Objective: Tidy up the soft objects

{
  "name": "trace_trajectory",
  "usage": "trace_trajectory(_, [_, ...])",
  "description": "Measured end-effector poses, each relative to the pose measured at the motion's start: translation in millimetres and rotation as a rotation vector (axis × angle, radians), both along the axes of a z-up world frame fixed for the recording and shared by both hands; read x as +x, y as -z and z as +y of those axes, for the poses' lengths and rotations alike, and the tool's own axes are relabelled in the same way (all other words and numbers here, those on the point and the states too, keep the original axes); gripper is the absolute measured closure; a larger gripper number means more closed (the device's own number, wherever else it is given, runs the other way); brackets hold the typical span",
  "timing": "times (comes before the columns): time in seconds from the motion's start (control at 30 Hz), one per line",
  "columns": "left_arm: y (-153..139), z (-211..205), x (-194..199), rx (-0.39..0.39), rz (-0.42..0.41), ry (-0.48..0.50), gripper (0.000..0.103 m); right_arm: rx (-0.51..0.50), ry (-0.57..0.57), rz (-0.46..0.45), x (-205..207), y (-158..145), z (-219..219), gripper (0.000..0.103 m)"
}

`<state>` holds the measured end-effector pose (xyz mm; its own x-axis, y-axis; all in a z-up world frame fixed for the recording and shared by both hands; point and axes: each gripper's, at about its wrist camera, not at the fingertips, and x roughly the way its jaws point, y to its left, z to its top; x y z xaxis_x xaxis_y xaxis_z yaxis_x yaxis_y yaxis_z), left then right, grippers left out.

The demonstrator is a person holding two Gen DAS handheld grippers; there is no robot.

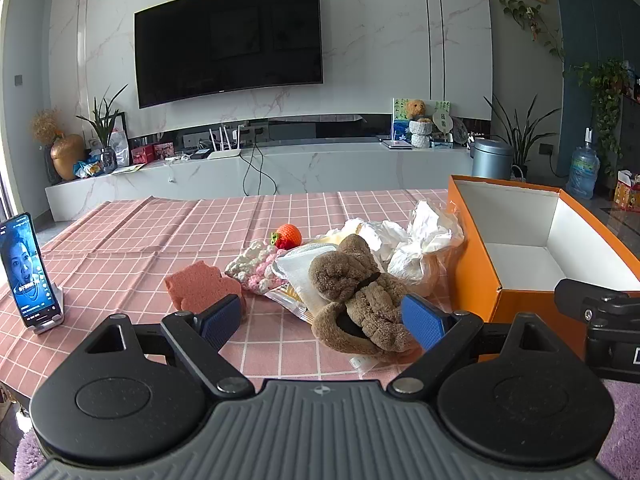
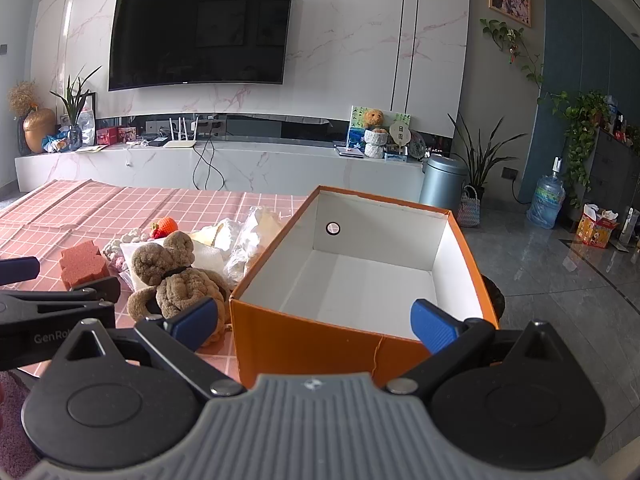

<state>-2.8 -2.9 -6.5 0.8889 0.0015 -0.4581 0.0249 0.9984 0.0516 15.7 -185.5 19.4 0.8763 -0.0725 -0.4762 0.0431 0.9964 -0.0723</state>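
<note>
Above the pink checked tablecloth [image 1: 140, 236], the left gripper [image 1: 322, 322] and right gripper [image 2: 316, 320] gape wide, holding nothing. A brown plush bear [image 1: 356, 300] lies beside the orange box [image 2: 304, 344]. Behind, a television [image 1: 228, 40] hangs on marble.

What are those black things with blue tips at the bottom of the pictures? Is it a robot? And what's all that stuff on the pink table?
No robot: a person holds two grabber tools, each with its own camera. One picture looks along the left gripper, the other along the right gripper. Both are open and hold nothing. On the pink checked tablecloth lie a fuzzy brown plush toy, a pink sponge block, a small orange-and-red knitted strawberry and crumpled white bags. Beside them stands an open orange cardboard box, with nothing visible inside.
</note>
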Motion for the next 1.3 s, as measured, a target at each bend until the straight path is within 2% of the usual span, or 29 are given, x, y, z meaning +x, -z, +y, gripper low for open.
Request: trace_trajectory(1.3, [6.3,-3.9,1.0,0.002,0.014,0.019,0.0,0.001,0.011,0.038,3.2,2.2,0.5,0.002])
